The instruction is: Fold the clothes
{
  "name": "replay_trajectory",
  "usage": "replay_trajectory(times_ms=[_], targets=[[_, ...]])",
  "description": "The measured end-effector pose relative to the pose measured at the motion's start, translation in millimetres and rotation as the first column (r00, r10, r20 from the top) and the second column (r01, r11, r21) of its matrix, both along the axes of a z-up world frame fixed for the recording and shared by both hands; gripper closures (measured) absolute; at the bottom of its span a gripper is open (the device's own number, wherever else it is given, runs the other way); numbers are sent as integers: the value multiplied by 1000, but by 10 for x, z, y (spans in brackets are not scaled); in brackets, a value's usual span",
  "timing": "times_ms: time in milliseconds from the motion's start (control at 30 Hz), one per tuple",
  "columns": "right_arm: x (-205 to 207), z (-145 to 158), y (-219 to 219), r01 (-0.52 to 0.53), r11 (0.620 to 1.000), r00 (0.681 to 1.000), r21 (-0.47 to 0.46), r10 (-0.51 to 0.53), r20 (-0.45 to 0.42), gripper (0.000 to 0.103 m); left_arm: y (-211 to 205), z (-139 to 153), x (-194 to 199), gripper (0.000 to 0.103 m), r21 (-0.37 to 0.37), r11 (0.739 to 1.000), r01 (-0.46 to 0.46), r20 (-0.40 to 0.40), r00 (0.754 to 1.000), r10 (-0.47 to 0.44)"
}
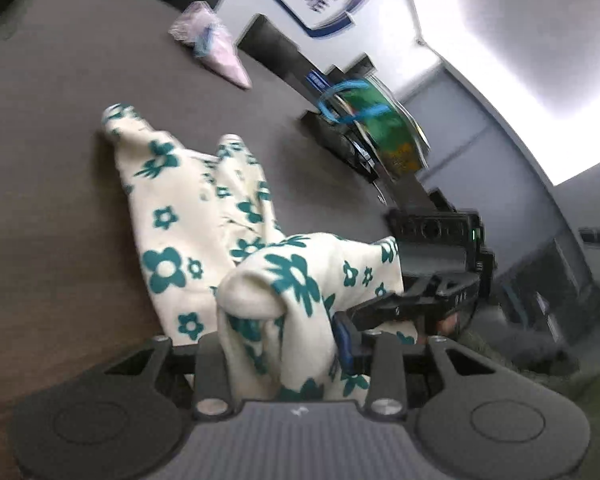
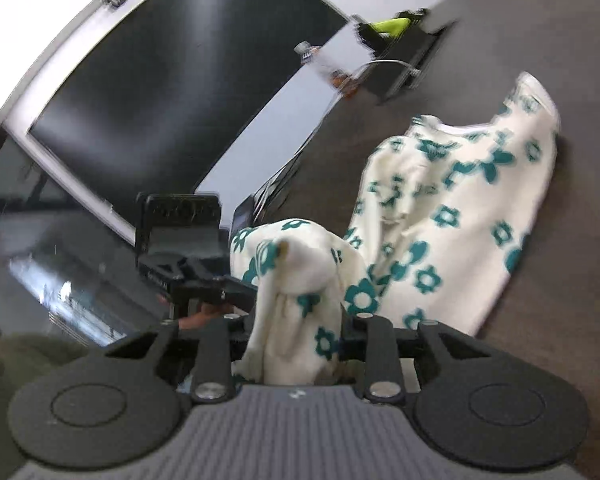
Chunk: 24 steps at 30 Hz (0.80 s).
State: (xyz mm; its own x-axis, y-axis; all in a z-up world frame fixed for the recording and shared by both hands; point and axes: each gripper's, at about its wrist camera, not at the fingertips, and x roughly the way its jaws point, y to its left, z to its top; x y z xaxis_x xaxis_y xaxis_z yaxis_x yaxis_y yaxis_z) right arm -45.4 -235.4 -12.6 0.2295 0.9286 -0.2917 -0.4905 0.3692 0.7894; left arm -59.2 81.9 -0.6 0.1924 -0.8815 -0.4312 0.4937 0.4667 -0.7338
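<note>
One garment: cream cloth with teal flowers (image 1: 188,216), far end on the dark table (image 1: 48,168), near end lifted.
Left gripper (image 1: 284,356): my fingers clamped on a bunched fold between them.
Right gripper (image 2: 296,344): clamped on another fold; it shows just beside the left one.
Beyond: pink bundle (image 1: 212,46) farther back on the table, well apart.

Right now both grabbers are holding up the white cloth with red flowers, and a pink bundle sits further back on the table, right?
Almost. The flowers on the white cloth are teal green, not red, as both wrist views show. The rest holds: the left gripper and the right gripper each pinch a bunch of it, and the pink bundle lies further back on the table in the left wrist view.
</note>
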Motion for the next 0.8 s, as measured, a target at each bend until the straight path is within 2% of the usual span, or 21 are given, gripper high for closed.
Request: replay_trajectory(times_ms=[100,167,233,300,333,367,400,500,533,567,600,633,700,733,767,800], targets=[[-71,-63,-89,51,997,998,52,-49,-31,78,43,47,-71,61,-21,1000,-16,14,1000,16],[-117,-66,-130,67,995,997,74,-64,-40,78,102,113,-112,42,-27,999,-35,46,998,36],[-164,-68,-171,84,992,996,96,-79,-49,78,182,155,-108,38,-47,997,-62,68,996,65],[-210,-71,-212,100,988,994,118,-94,-59,77,253,178,-95,41,-70,994,-87,72,993,92],[-216,-76,-218,110,987,993,117,-103,-59,77,269,178,-91,49,-83,991,-101,64,992,107],[-236,-42,-211,117,987,992,110,-112,-54,77,258,185,-94,72,-83,990,-117,60,991,122],[-247,-40,-195,124,987,992,102,-119,-50,77,239,194,-100,78,-77,988,-133,58,989,138],[-323,43,-190,183,982,983,51,-183,-11,74,214,220,-153,77,-45,985,-165,77,983,168],[-349,71,-189,203,979,979,35,-203,3,71,207,228,-171,77,-34,984,-176,84,980,178],[-375,99,-187,223,975,975,19,-223,17,61,203,234,-175,73,-27,983,-183,88,979,185],[-400,127,-187,244,970,969,4,-244,31,57,207,238,-170,68,-22,980,-196,85,977,197],[-410,152,-227,284,959,958,7,-284,35,56,201,241,-170,59,-10,979,-205,91,975,205],[-425,167,-268,336,942,941,7,-336,31,58,163,234,-166,66,17,975,-221,107,970,218],[-429,158,-270,350,937,937,3,-350,21,74,127,216,-151,79,27,974,-224,94,971,221],[-434,149,-271,363,932,932,-1,-363,12,81,91,194,-135,82,36,974,-224,75,972,220],[-438,140,-273,375,927,927,-6,-375,3,81,75,175,-134,83,44,972,-229,61,972,227]])
